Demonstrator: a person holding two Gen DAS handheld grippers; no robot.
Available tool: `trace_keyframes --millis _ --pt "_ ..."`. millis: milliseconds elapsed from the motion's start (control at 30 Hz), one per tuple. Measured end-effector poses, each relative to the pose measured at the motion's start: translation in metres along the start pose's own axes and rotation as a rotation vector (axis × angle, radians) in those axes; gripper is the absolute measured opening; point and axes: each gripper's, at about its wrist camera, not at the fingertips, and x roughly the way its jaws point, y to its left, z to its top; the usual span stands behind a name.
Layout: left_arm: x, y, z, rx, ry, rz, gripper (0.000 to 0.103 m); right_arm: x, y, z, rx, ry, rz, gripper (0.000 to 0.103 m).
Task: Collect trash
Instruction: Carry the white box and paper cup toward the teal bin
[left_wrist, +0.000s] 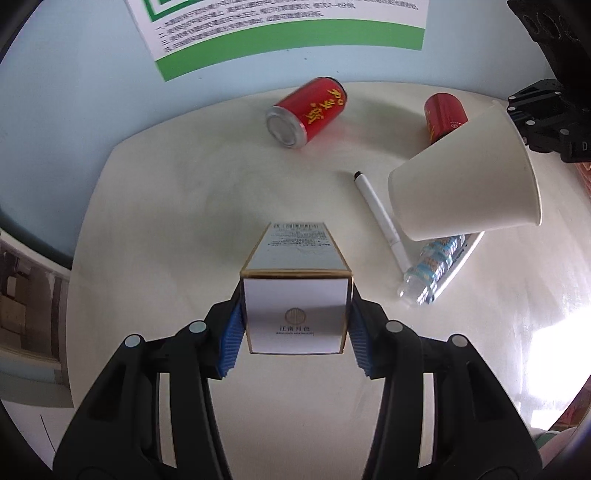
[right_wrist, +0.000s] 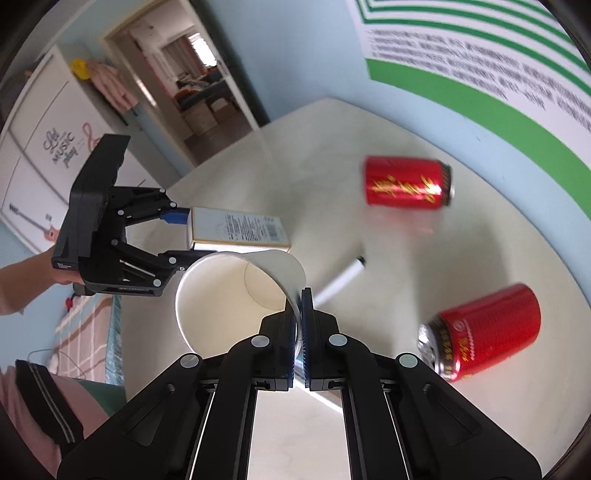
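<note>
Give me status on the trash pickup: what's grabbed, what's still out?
No bin shows in either view, so nothing reads as binned yet. In hand: the left gripper is shut on the white carton, and the right gripper pinches the paper cup by its rim. Left on the table: two red cans, a white marker and a plastic water bottle.

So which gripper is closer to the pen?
Right. The right gripper, pinching the cup rim, hangs just by the pen; the left gripper, holding the box, is farther off.
</note>
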Motion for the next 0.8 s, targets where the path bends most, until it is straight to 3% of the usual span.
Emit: trace_keyframes --millis 133,433,633,800 --pt "-0.016 0.014 -0.018 -0.079 -0.010 0.000 0.046 0.000 0.016 0.003 -0.019 -0.007 0.025 0.004" --pt "-0.077 0.038 -0.073 -0.194 -0.024 0.077 0.046 0.010 0.074 0.013 -0.141 0.030 0.113 0.004" --pt "-0.118 0.063 -0.144 -0.284 0.003 0.143 0.047 0.035 0.140 0.023 -0.252 0.083 0.195 0.004" --pt "-0.140 0.086 -0.223 -0.376 0.041 0.181 0.047 0.070 0.207 0.028 -0.335 0.135 0.270 0.004"
